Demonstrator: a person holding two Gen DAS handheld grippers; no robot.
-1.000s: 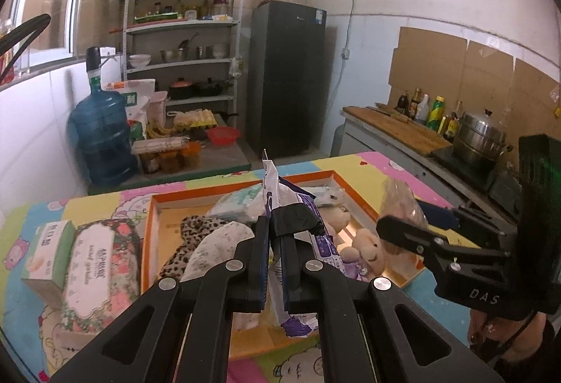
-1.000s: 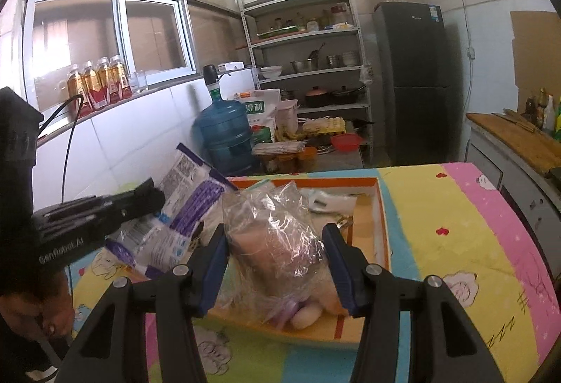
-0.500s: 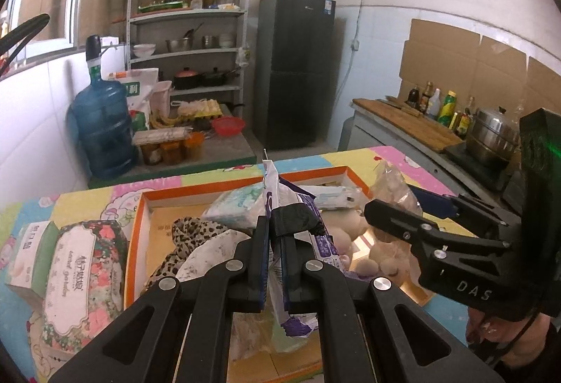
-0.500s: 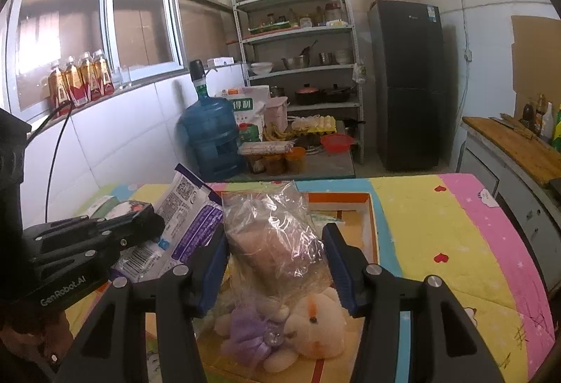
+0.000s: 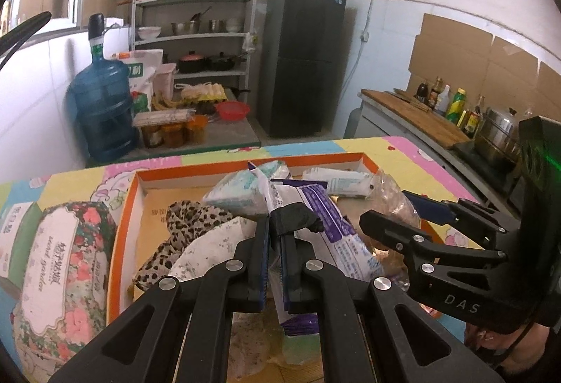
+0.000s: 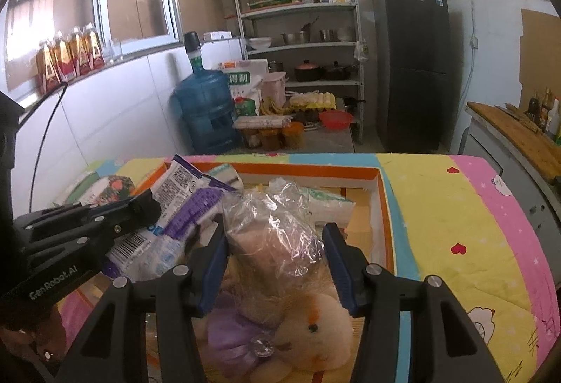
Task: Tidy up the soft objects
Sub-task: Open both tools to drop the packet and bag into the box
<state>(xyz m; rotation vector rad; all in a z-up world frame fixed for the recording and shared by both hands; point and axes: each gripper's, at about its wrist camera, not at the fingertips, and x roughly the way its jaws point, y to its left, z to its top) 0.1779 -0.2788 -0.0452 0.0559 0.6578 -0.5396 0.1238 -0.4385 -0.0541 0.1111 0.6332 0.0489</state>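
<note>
I hold two claws over one orange-rimmed tray [image 5: 138, 179] on the patterned tablecloth [image 6: 452, 207]. My left claw [image 5: 275, 235] is pinched tight on one purple-and-white packet [image 5: 326, 225], which hangs above the tray with its top corner sticking up past the fingers. My right claw [image 6: 275, 242] grips one clear plastic bag [image 6: 277, 225] holding something tan, its blue pads [image 6: 215, 256] pressed against the bag's two sides. The packet and the bag sit just beside each other, and in the left view my right claw crosses in front of the tray's right side.

Inside the tray I count one leopard-print cloth [image 5: 189, 218], one white speckled cloth [image 5: 214, 246] touching it, and two pale tissue packs [image 5: 238, 193] toward the back. Directly beneath the bag lies one cream plush toy [image 6: 315, 330] with a purple part [image 6: 228, 330] beside it; I cannot tell whether that is a separate toy.

Left of the tray, outside it, stand one floral tissue pack [image 5: 63, 274] and one green-and-white box [image 5: 14, 232] beside it.

Beyond the table are one blue water jug [image 6: 207, 109], one metal shelf rack [image 6: 301, 25] with pots and bowls, and one dark fridge [image 6: 412, 67].
</note>
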